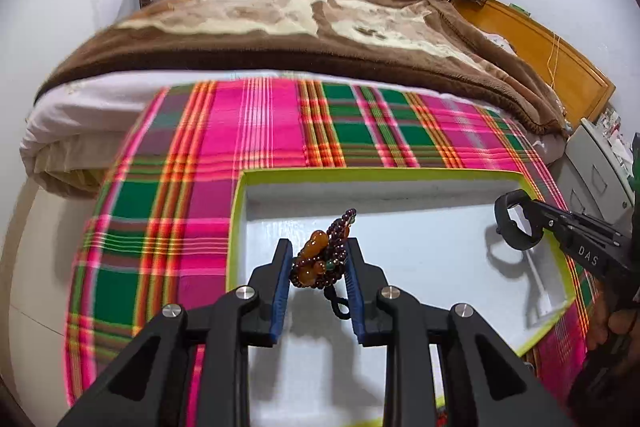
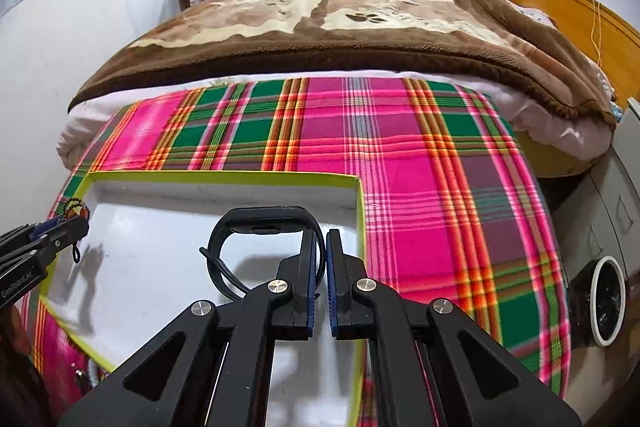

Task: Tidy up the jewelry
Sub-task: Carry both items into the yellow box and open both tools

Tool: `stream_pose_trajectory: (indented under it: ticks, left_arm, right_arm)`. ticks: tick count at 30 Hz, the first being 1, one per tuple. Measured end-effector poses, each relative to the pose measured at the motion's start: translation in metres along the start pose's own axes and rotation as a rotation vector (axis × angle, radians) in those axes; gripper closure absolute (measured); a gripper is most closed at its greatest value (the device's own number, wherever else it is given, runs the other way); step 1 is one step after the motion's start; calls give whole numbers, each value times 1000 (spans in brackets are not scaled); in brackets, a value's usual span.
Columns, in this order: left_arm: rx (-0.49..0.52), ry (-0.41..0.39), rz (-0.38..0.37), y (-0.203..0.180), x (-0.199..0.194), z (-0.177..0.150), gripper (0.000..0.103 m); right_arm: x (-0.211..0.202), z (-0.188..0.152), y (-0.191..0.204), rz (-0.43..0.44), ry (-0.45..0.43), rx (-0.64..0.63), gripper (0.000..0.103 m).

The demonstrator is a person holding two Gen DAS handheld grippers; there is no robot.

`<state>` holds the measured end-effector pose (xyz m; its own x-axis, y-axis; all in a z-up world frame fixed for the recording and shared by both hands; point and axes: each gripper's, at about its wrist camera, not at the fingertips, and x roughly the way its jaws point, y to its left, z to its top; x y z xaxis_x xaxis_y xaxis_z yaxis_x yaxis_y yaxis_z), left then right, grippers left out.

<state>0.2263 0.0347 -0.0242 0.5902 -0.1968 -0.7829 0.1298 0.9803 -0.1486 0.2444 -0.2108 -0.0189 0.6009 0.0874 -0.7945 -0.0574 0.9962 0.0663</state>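
Note:
My left gripper point(image 1: 319, 255) is shut on a dark red bead bracelet point(image 1: 326, 255) with amber stones and a black cord loop, held above the white tray point(image 1: 440, 175) with a yellow-green rim. My right gripper point(image 2: 323, 247) is shut on the strap of a black smartwatch point(image 2: 260, 223), held over the same tray point(image 2: 224, 178). In the left wrist view the right gripper point(image 1: 532, 215) with the watch point(image 1: 516, 227) is at the tray's right side. In the right wrist view the left gripper point(image 2: 76, 217) with the beads point(image 2: 74, 207) is at the tray's left edge.
The tray lies on a pink and green plaid cloth point(image 1: 260, 123) at the foot of a bed with a brown blanket point(image 1: 280, 23). A grey cabinet point(image 2: 600, 211) stands to the right. Small items point(image 2: 86, 373) lie by the tray's near left corner.

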Motion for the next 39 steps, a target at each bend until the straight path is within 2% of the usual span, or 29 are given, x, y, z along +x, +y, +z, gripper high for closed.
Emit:
stream_pose_trajectory:
  ticks: [6, 9, 18, 23, 25, 27, 32, 39]
  left_arm:
    - [-14, 26, 6, 5, 12, 0, 76]
    - [10, 21, 34, 1, 13, 0, 76]
    - [5, 30, 41, 2, 16, 2, 75]
    - [-5, 24, 29, 3, 14, 3, 71]
    - [-11, 11, 25, 3, 10, 4, 60]
    - [-13, -7, 18, 3, 4, 4, 57]
    - [-30, -43, -2, 1, -18, 1, 56]
    - [-32, -99, -36, -4, -58, -21, 52]
  right_arm:
    - [13, 1, 1, -19, 17, -5, 98]
    - [16, 2, 3, -22, 17, -18, 98]
    - [18, 2, 11, -53, 9, -50, 98]
    - [16, 3, 10, -45, 6, -40, 97]
    - [12, 3, 9, -40, -15, -37, 92]
    - [6, 4, 9, -28, -37, -34, 91]
    - [-16, 0, 10, 10, -89, -24, 90]
    - [-55, -15, 11, 74, -152, -10, 89]
